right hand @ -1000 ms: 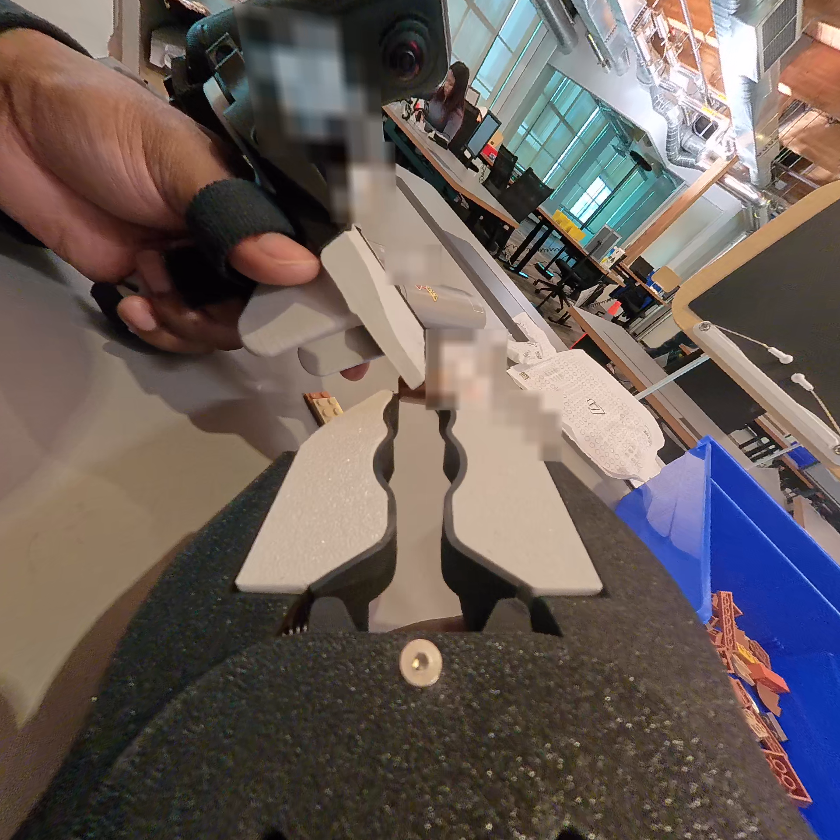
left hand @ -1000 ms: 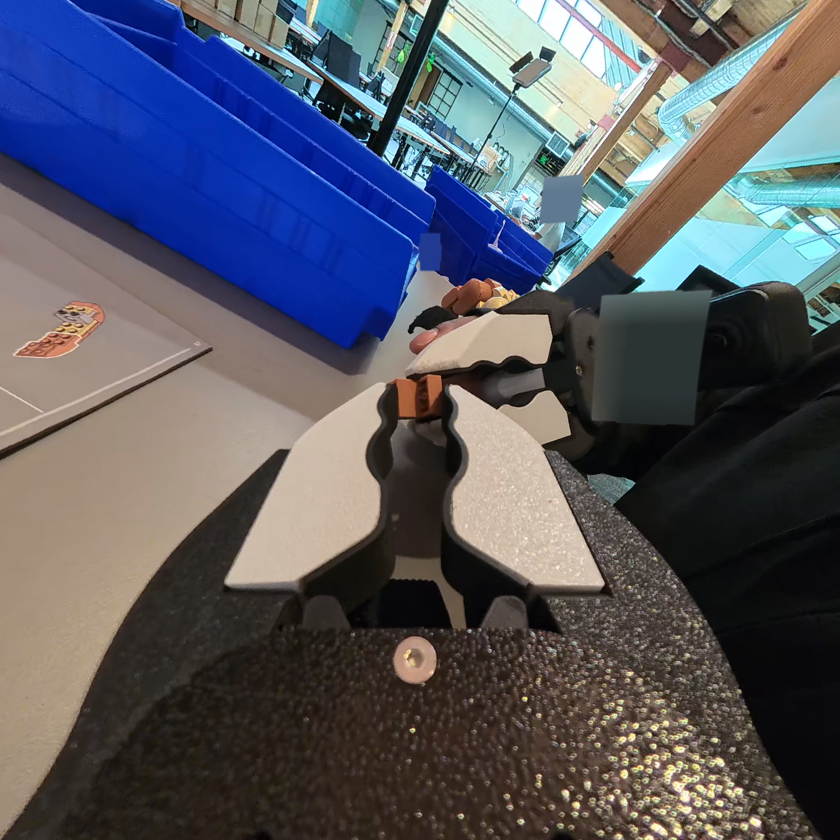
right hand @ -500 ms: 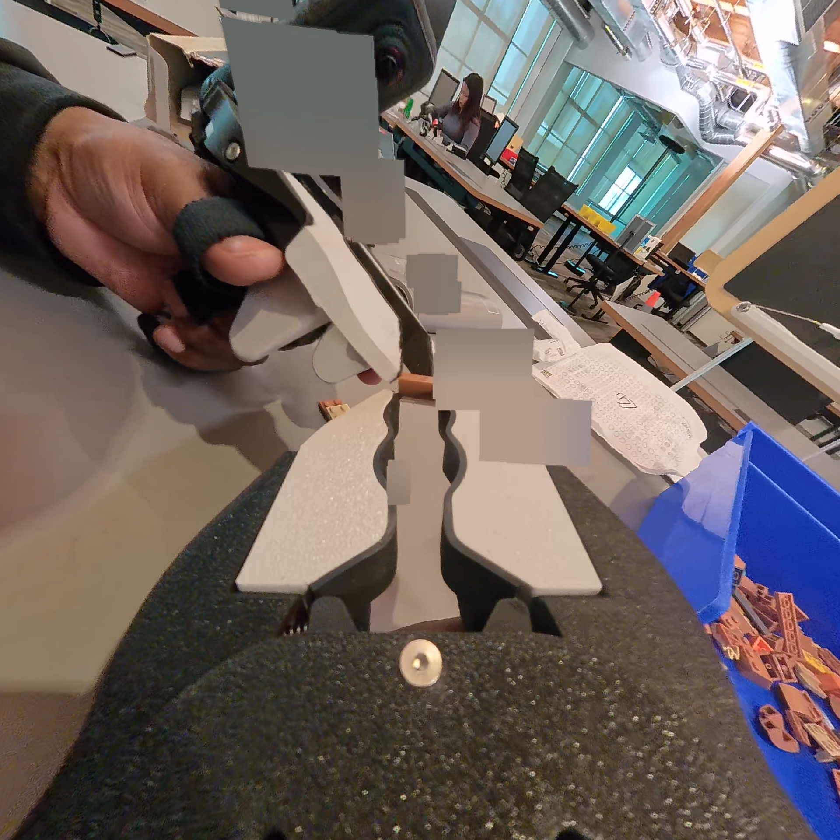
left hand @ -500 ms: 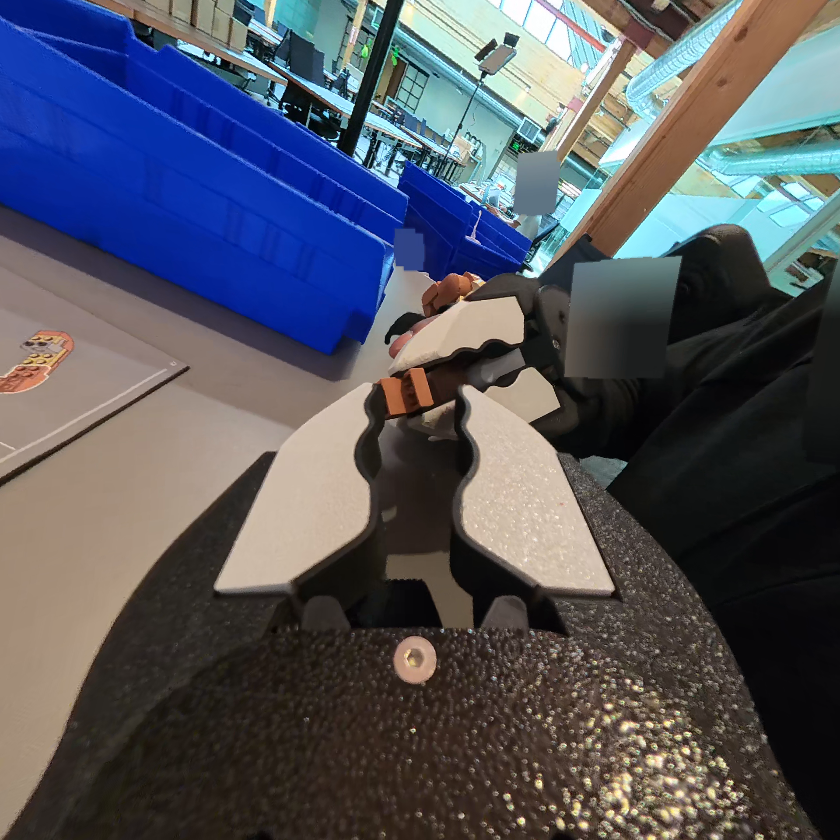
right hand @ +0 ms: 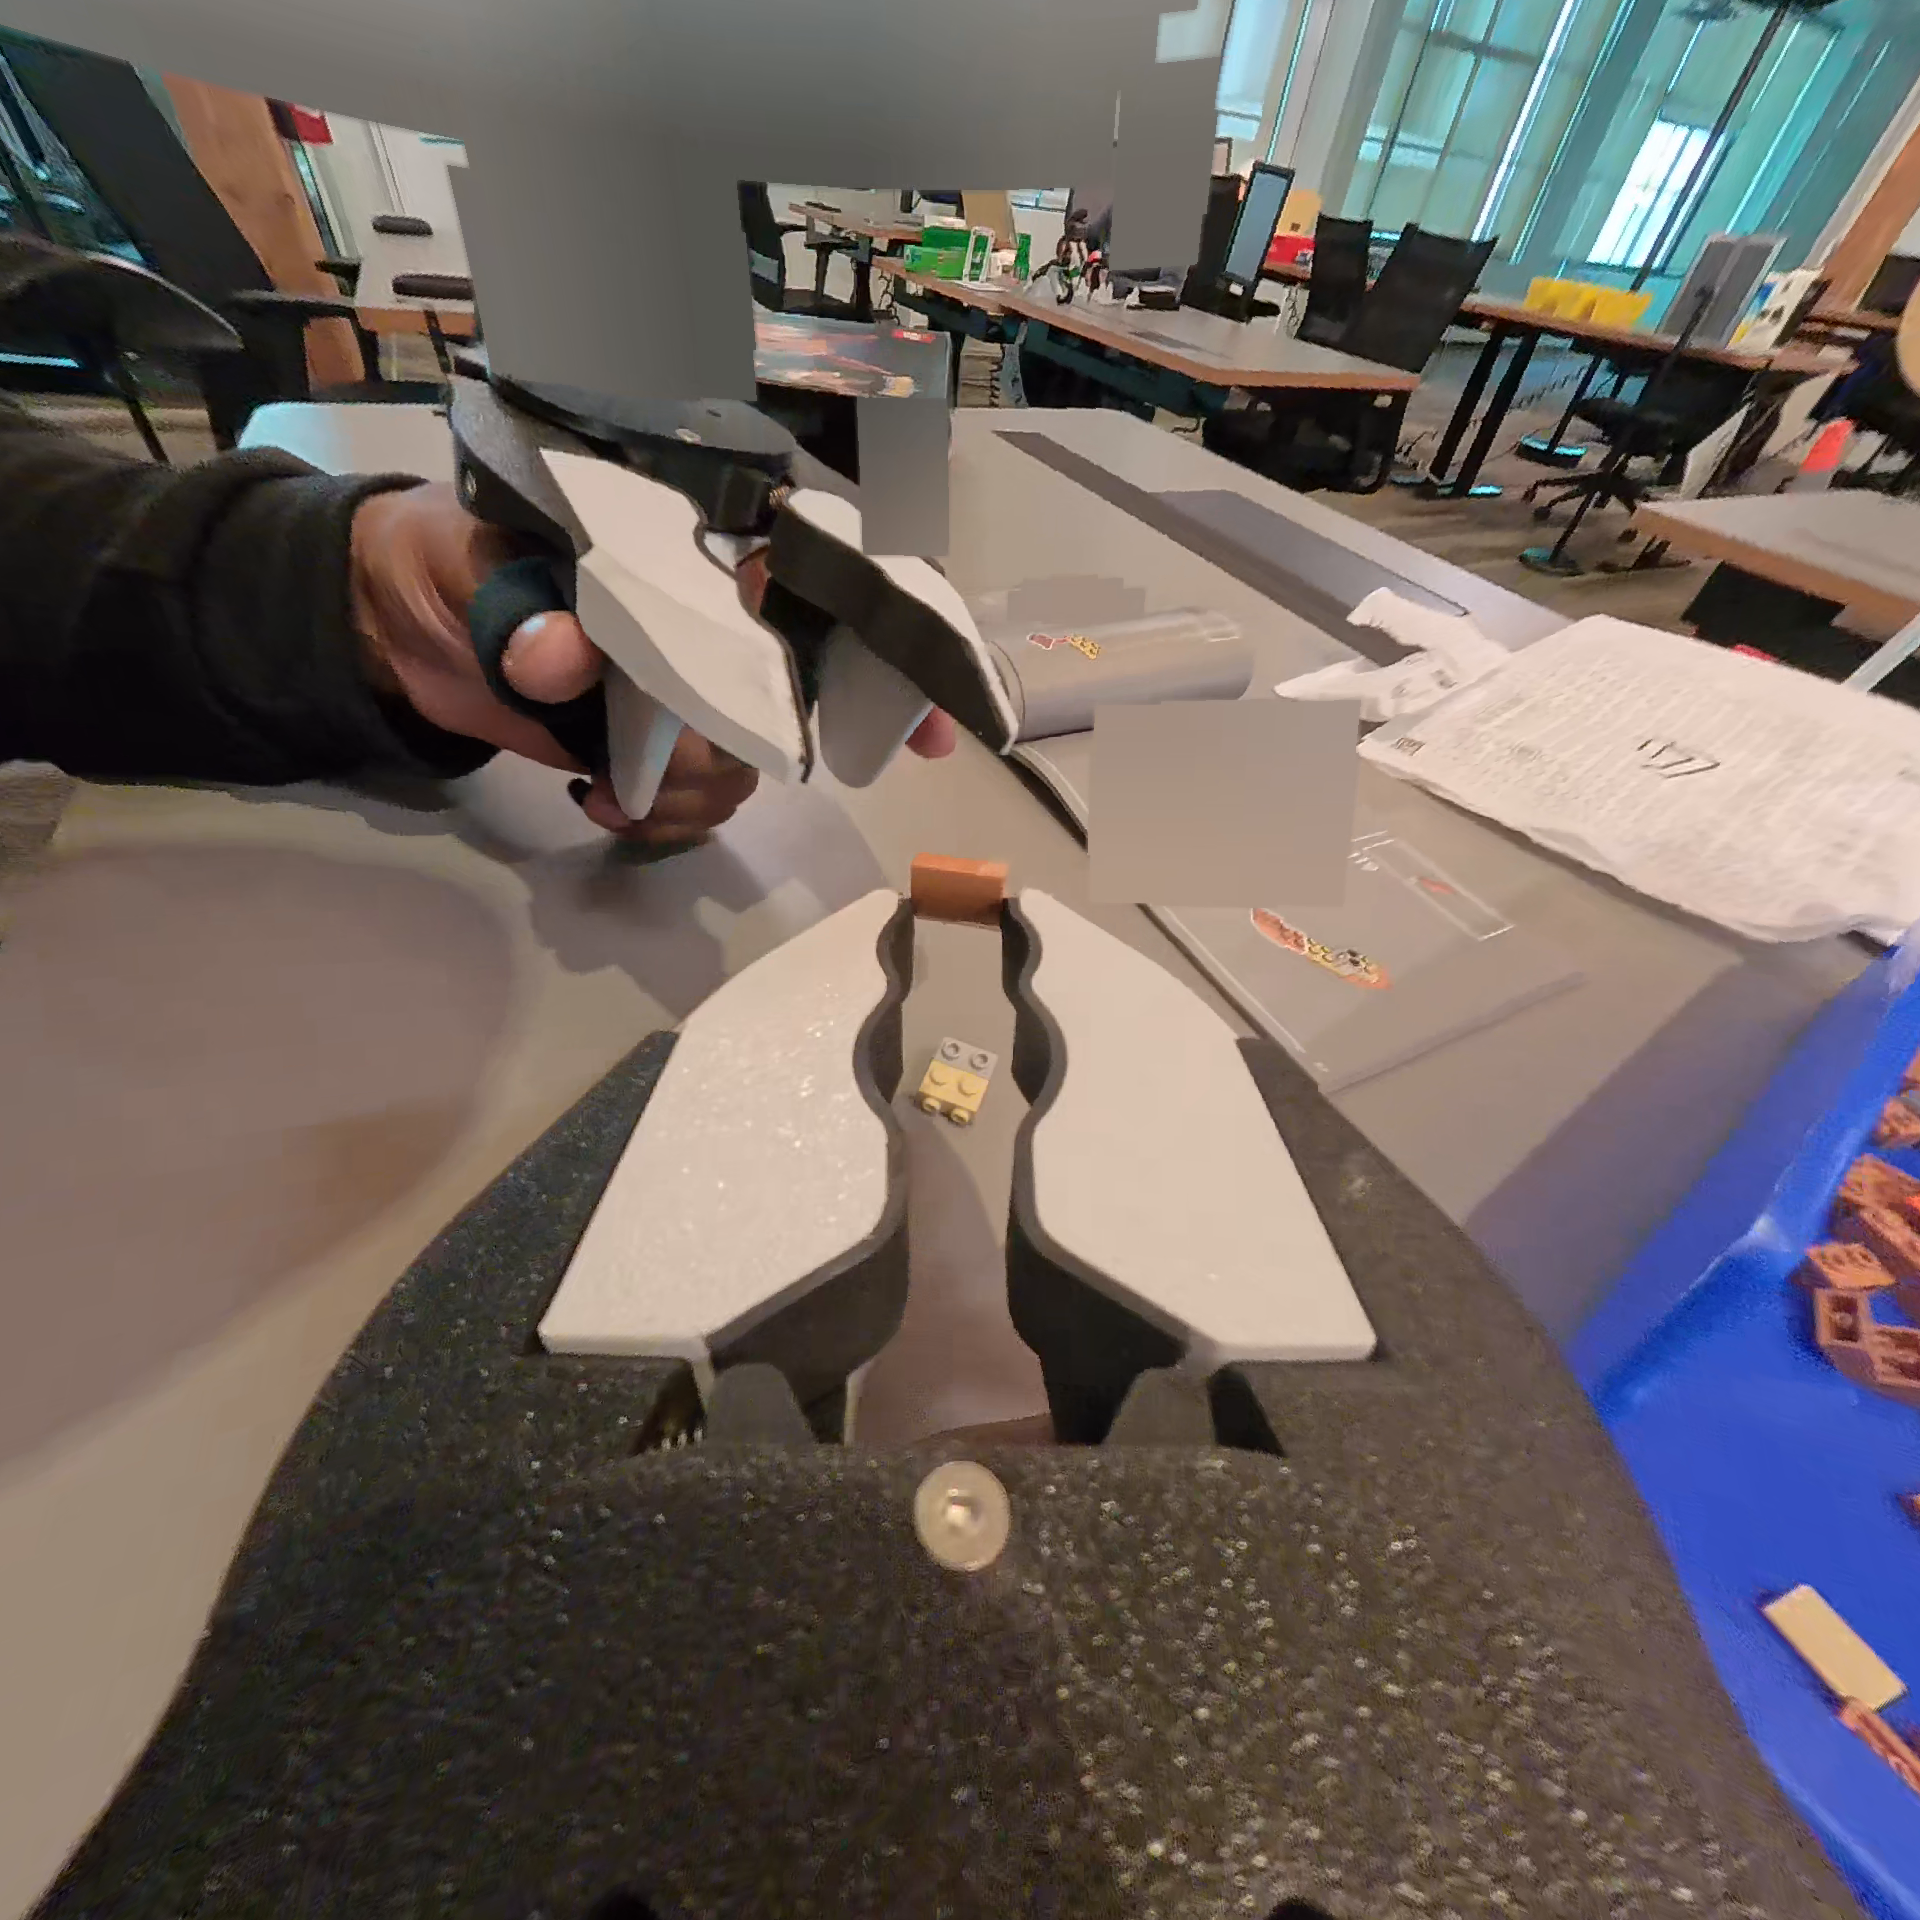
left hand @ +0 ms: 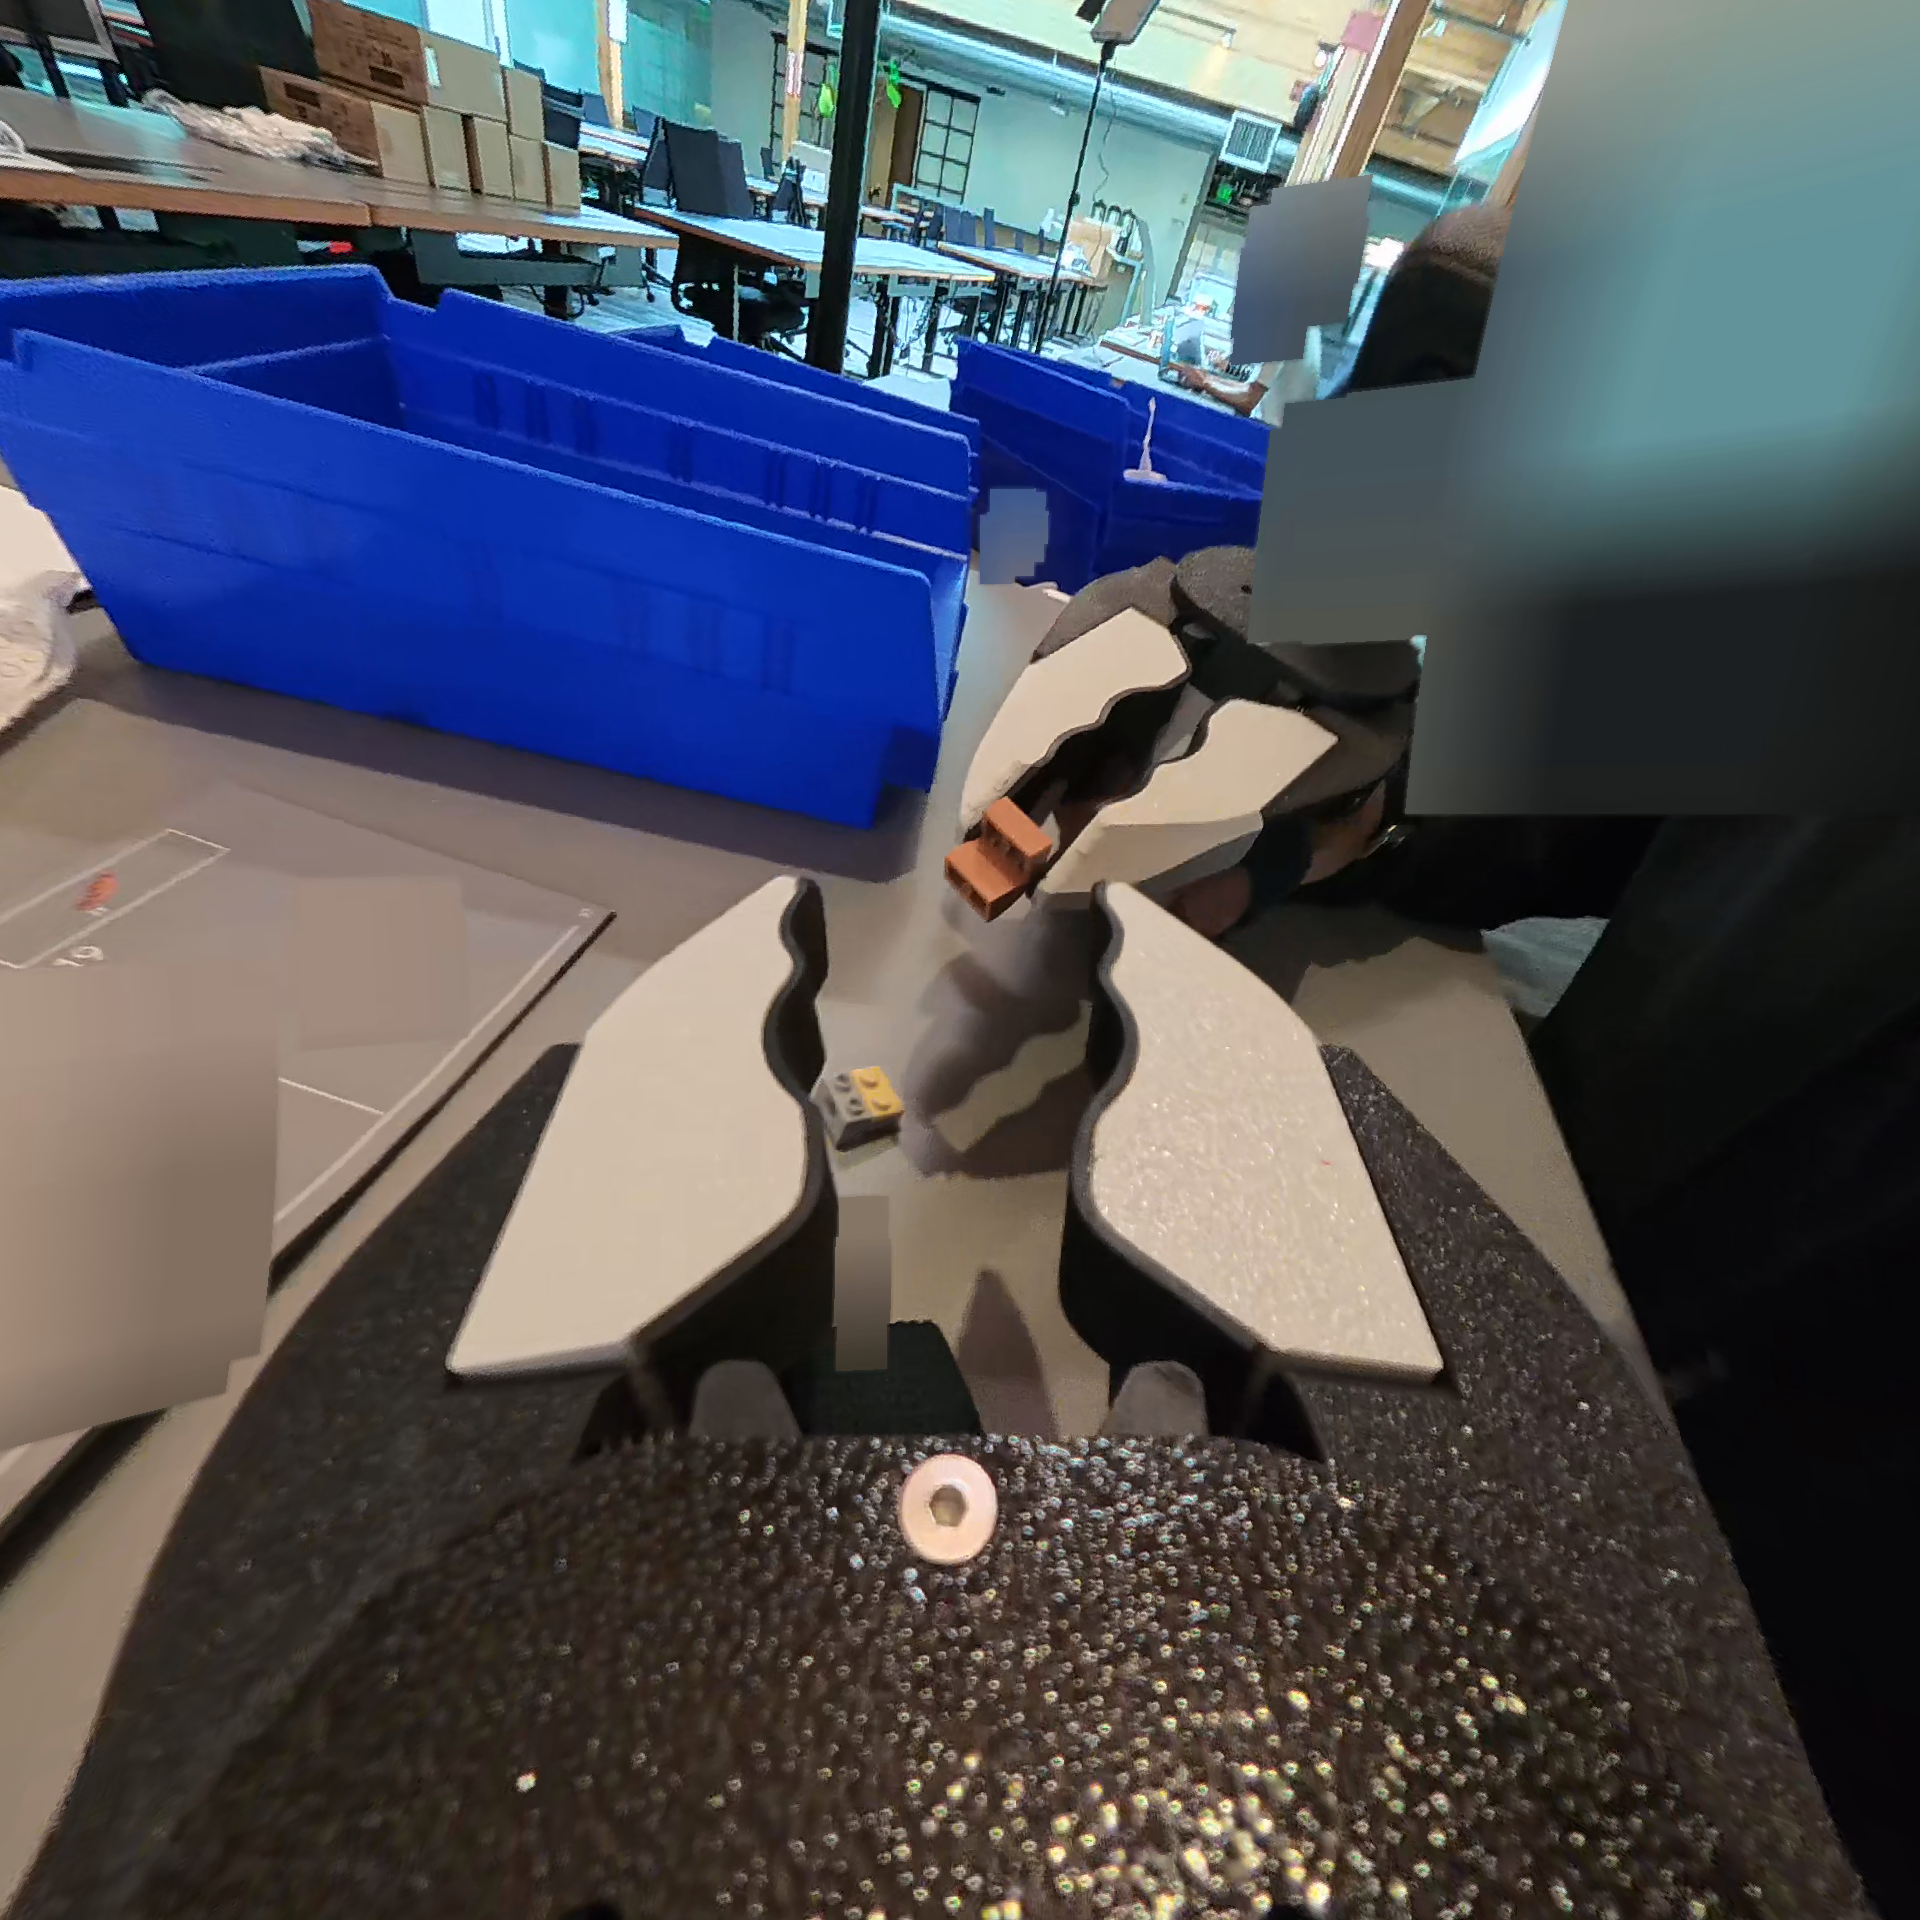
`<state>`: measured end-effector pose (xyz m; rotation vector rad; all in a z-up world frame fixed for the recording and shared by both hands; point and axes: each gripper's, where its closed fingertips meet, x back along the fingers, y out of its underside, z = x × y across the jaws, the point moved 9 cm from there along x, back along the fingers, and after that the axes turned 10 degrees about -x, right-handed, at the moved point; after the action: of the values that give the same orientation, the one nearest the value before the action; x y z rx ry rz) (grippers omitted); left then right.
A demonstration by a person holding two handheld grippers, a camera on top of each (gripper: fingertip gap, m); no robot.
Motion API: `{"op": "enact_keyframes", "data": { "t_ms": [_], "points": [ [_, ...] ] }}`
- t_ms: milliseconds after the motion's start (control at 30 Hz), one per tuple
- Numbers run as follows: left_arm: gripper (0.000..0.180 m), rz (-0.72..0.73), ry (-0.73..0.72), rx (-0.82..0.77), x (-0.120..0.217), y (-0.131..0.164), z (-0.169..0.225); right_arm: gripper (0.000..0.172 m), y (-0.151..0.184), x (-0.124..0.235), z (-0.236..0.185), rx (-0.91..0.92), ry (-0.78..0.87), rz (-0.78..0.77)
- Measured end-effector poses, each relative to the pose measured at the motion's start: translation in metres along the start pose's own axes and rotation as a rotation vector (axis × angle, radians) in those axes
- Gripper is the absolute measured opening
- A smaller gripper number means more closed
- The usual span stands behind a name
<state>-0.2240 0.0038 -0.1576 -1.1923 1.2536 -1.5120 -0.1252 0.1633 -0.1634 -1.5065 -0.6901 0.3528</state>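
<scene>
My right gripper is shut on a small brown brick piece, held at its fingertips above the grey table. The left wrist view shows that gripper ahead with the brown piece sticking out of its tips. My left gripper is open and holds nothing; it also shows in the right wrist view, held by a hand up and to the left. A small grey and yellow brick lies on the table below both grippers, and shows in the right wrist view.
Blue bins stand along the far side. A blue bin with several brown bricks is at the right. A grey mat with a printed picture and white paper sheets lie beyond the grippers. Left and right tips are no more than a few centimetres apart.
My left gripper opened, let go of the brown piece and drew back from it. The right gripper stayed shut on the piece. Both views tilted down toward the table.
</scene>
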Motion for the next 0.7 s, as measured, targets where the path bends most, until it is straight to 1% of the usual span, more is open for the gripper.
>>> {"op": "enact_keyframes", "data": {
  "t_ms": [133,300,433,567,700],
  "points": [
    [0.048,-0.031,-0.025,-0.043,0.001,0.002,-0.003,0.016,-0.001,0.001,0.002,-0.045,-0.023,0.008],
    [0.048,-0.049,-0.024,-0.062,0.000,0.004,-0.002,0.016,-0.001,0.001,0.000,-0.047,-0.049,0.003],
    [0.048,-0.086,-0.035,-0.115,-0.001,0.007,-0.004,0.016,-0.001,0.002,0.000,-0.080,-0.103,0.009],
    [0.047,-0.123,-0.031,-0.172,-0.001,0.008,-0.005,0.016,-0.004,0.007,0.004,-0.172,-0.223,0.071],
    [0.047,-0.133,-0.027,-0.179,-0.001,0.009,-0.005,0.016,-0.007,0.011,0.011,-0.280,-0.281,0.122]
  ]
}}
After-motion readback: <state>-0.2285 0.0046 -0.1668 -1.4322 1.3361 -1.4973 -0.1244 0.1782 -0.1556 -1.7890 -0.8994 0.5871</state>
